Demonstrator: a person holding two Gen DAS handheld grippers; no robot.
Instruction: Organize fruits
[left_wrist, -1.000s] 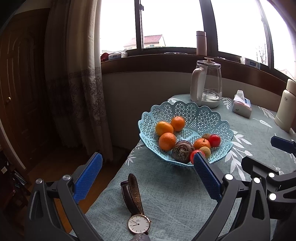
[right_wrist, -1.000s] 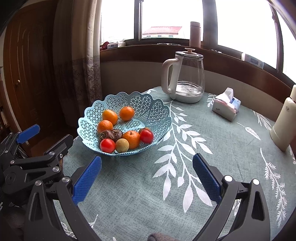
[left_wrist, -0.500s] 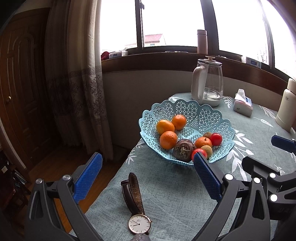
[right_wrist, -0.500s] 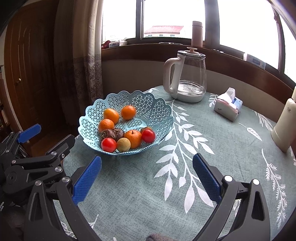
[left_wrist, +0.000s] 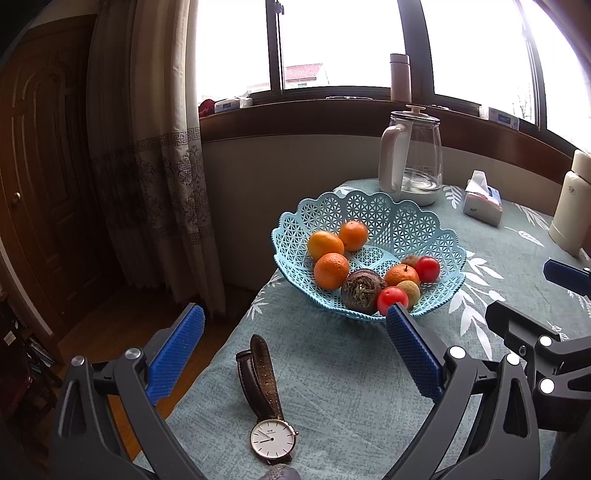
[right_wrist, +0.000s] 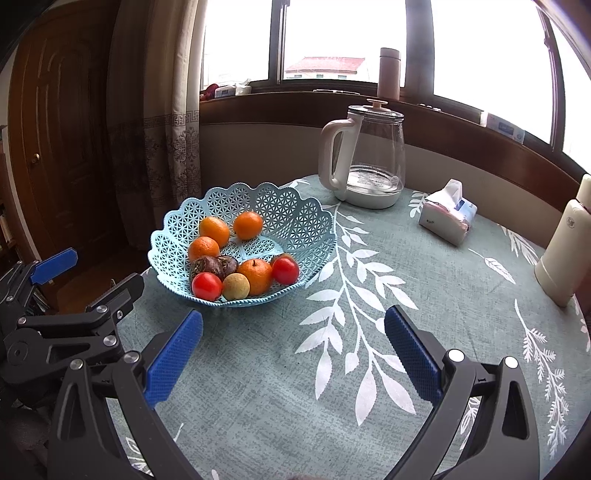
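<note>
All the fruit I see already sits in the blue basket (right_wrist: 317, 221) on the bench (right_wrist: 406, 295). My left hand-held gripper (left_wrist: 295, 332) and right hand-held gripper (right_wrist: 293, 336) both hang spread wide, empty; little looks left.

On the table (right_wrist: 406, 295), a watch (left_wrist: 271, 435) lies at 6 o'clock, a glass kettle (right_wrist: 369, 162) at 12, a tissue pack (right_wrist: 447, 214) at 2, a cream bottle (right_wrist: 561, 251) at 3, and a curtain (left_wrist: 147, 147) hangs at 9.
</note>
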